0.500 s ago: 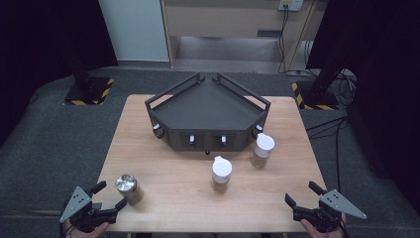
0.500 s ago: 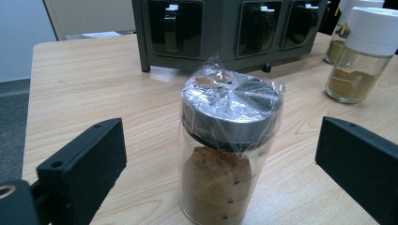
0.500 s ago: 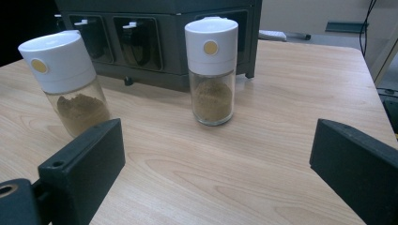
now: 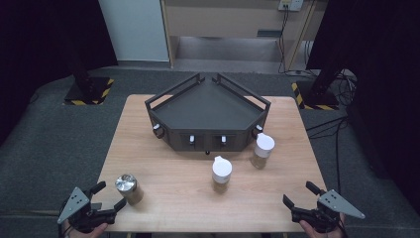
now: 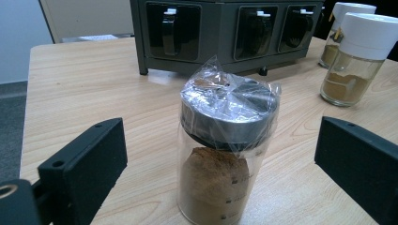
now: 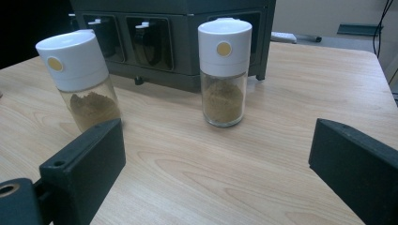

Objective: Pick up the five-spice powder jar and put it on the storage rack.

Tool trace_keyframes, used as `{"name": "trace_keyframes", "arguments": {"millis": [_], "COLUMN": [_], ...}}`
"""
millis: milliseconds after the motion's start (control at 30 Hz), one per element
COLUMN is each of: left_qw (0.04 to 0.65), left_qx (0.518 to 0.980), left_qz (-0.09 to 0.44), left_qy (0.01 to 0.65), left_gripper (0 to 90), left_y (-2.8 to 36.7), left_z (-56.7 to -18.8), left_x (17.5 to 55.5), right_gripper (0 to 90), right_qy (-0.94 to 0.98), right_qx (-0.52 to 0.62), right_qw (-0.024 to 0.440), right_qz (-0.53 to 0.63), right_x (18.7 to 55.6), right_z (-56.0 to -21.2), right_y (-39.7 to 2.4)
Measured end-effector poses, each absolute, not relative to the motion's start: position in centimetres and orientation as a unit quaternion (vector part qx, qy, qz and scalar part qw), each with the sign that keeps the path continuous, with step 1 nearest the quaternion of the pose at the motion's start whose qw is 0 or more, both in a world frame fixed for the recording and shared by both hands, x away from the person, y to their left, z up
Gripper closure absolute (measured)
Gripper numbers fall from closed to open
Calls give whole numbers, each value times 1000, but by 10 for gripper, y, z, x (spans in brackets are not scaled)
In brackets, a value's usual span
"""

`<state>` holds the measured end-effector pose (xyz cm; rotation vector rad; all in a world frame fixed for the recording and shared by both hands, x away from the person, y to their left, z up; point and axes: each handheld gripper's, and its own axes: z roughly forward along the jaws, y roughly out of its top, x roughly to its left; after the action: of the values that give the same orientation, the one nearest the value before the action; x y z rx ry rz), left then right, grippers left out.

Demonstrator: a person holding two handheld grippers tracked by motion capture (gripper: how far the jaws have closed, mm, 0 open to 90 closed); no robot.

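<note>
Left claw is lining up, released, around the foil-capped jar for pickup; right claw is waiting released.

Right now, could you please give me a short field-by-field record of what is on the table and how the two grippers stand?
surface: wooden table
rack: dark corner rack at the far middle, top shelf bare
metal-lidded jar: near left, brown powder, plastic wrap over the lid
white-capped jars: one mid-table, one by the rack's right end
left gripper: open, jaws either side of the metal-lidded jar, not touching
right gripper: open, empty
</note>
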<state>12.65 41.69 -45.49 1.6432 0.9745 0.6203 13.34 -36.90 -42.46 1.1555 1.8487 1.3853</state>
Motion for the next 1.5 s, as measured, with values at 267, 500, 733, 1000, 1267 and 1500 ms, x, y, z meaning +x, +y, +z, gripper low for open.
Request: {"name": "trace_keyframes", "arguments": {"millis": [267, 500, 733, 1000, 1267, 1500], "left_qw": [536, 536, 538, 547, 538, 538], "left_qx": [691, 692, 692, 689, 701, 707], "left_qz": [260, 260, 257, 252, 256, 245], "left_qy": [408, 408, 406, 402, 393, 387], "left_gripper": [17, 18, 18, 17, 26, 31], "left_y": [417, 417, 417, 418, 416, 420], "left_z": [-455, -455, -455, -454, -443, -433], "left_x": [127, 127, 128, 128, 130, 138], "right_gripper": [45, 45, 46, 46, 47, 47], "right_qy": [686, 687, 687, 685, 685, 685], "right_qx": [432, 432, 433, 433, 434, 436], "right_qw": [271, 269, 268, 269, 269, 269], "right_qz": [519, 519, 519, 520, 519, 518], "right_x": [134, 135, 135, 135, 135, 135], "right_z": [-425, -425, -425, -426, -426, -426], "right_y": [-371, -371, -371, -371, -371, -371]}}
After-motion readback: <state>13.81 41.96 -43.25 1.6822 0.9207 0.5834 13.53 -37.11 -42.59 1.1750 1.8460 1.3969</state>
